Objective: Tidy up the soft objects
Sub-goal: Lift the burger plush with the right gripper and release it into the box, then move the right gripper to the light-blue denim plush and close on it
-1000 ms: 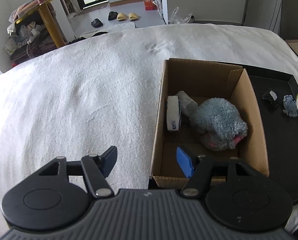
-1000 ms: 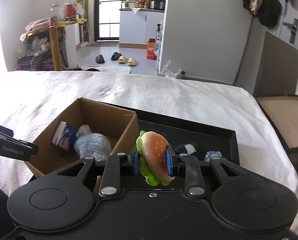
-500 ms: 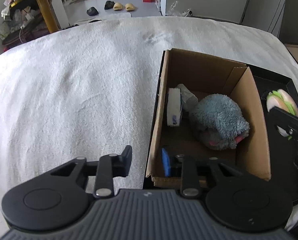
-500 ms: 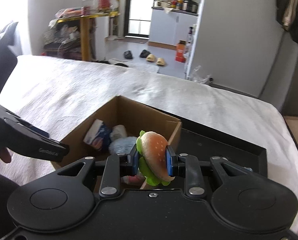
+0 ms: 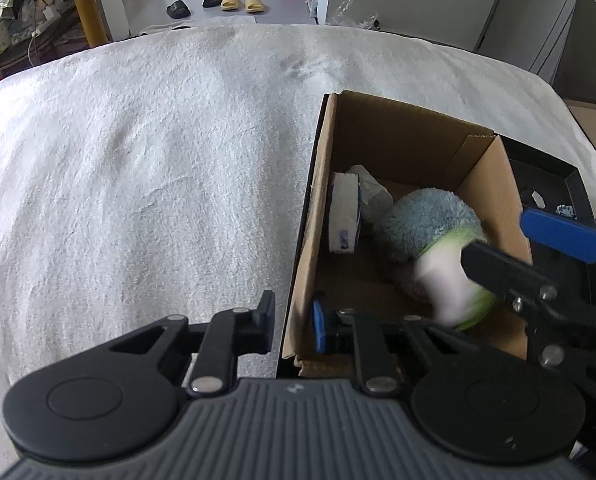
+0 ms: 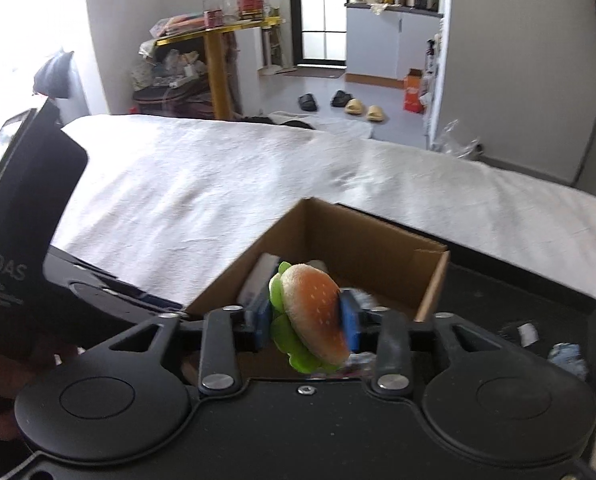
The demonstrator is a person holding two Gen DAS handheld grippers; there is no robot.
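A cardboard box (image 5: 394, 136) stands in a black tray (image 5: 554, 168) on the bed. My left gripper (image 5: 294, 320) straddles the box's near left wall, one finger outside and the blue pad inside. Its jaws are closing and the pads look pressed on the cardboard. Over the box, the jaws of my right gripper (image 6: 304, 320) are opening. The plush burger (image 6: 310, 312) is blurred and slipping down between the pads, with a gap at the left pad. In the left wrist view the burger (image 5: 450, 284) drops beside a grey-blue plush (image 5: 426, 220) in the box.
A white tissue pack (image 5: 344, 216) leans on the box's left wall. Small dark and grey items (image 6: 570, 356) lie in the tray to the right. A white blanket (image 5: 138, 180) covers the bed. Beyond the bed are slippers on the floor and a cluttered yellow table (image 6: 218, 32).
The left jaws closed from wide apart onto the box's left wall. The right gripper carried the burger over the box, then its pads spread and the burger began to fall.
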